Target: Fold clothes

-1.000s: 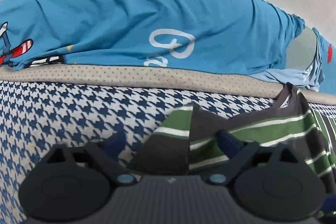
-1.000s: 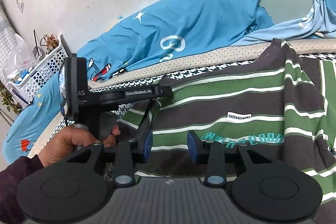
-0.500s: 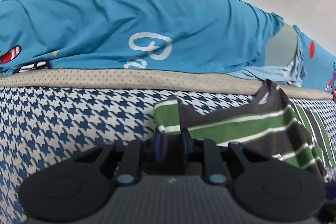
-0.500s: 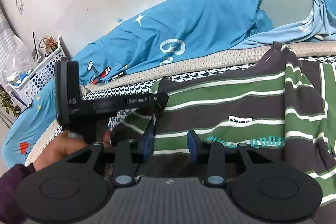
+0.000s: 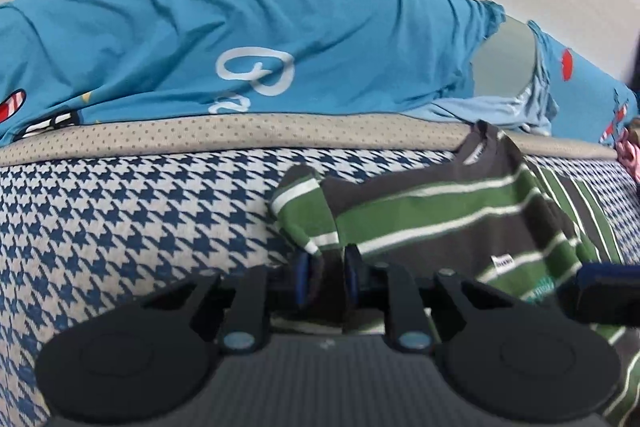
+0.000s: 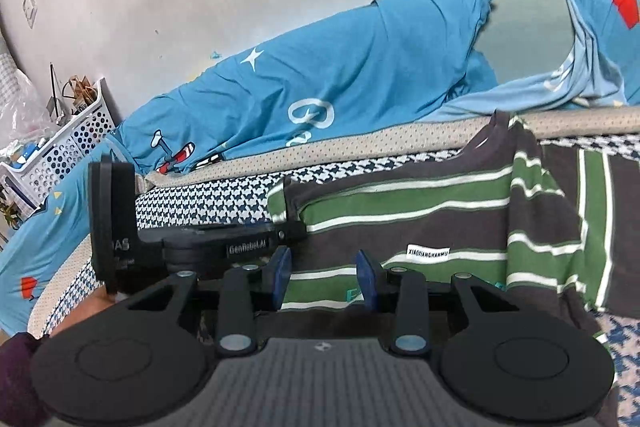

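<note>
Striped T-shirt (image 5: pixel 440 211) spread on the houndstooth bedsheet (image 5: pixel 120 219), collar toward the blue duvet (image 5: pixel 240 39) behind it. Left gripper (image 5: pixel 325 277) pinched on a bunch of fabric at the shirt's near left edge, below the turned-in sleeve, likely to carry that side across. Right gripper (image 6: pixel 323 277) spread over the shirt's chest, clamping nothing. Seen only from the right wrist: the white label (image 6: pixel 428 251), a laundry basket (image 6: pixel 68 151) far left of the shirt, the left gripper's body.

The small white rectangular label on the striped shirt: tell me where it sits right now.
In the right wrist view the white rectangular label lies on the green-and-grey striped shirt, just beyond and right of the open right tongs, below the collar.
</note>
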A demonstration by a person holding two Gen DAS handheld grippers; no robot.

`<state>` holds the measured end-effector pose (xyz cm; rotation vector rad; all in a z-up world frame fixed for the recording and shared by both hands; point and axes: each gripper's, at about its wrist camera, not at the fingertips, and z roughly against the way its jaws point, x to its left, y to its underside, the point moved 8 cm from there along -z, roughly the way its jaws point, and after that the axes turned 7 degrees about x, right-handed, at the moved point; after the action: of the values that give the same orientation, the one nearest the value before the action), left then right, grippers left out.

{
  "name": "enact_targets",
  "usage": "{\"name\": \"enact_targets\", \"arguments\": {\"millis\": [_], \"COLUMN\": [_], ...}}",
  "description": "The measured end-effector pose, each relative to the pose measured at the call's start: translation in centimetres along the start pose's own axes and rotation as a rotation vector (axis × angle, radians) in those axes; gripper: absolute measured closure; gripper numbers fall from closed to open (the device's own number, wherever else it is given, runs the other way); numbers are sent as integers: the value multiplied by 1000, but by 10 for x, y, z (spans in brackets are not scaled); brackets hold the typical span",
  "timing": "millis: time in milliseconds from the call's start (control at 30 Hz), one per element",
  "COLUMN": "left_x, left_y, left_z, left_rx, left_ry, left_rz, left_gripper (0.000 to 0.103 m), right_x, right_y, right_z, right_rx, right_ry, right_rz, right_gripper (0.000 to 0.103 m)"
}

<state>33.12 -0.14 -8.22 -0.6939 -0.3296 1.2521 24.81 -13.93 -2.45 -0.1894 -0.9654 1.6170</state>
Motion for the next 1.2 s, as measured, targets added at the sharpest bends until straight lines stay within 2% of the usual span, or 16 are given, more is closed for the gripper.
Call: {"name": "enact_targets", "arguments": {"millis": [167,333,733,1000,1200], "left_x": [-10,-17,-30,-28,-23], "left_y": [10,18,40,44,32], "left_z": [5,11,12,17,27], "left_rx": [24,32,91,91,50], "left_ry": [20,40,97,115,114], "left_rz": [-49,-57,-120,-122,-90], "left_gripper": [86,86,86,85,76], "right_x": [-1,-10,-45,-33,-35], "right_y": [-4,-5,-12,-10,5], "right_z": [9,13,0,-20,-38], "right_rx": [-2,-2,0,3,66], "right_ry": [7,35,91,45,91], "right_rz": [7,21,-64,-60,-48], "right_gripper": [67,67,67,67,67]}}
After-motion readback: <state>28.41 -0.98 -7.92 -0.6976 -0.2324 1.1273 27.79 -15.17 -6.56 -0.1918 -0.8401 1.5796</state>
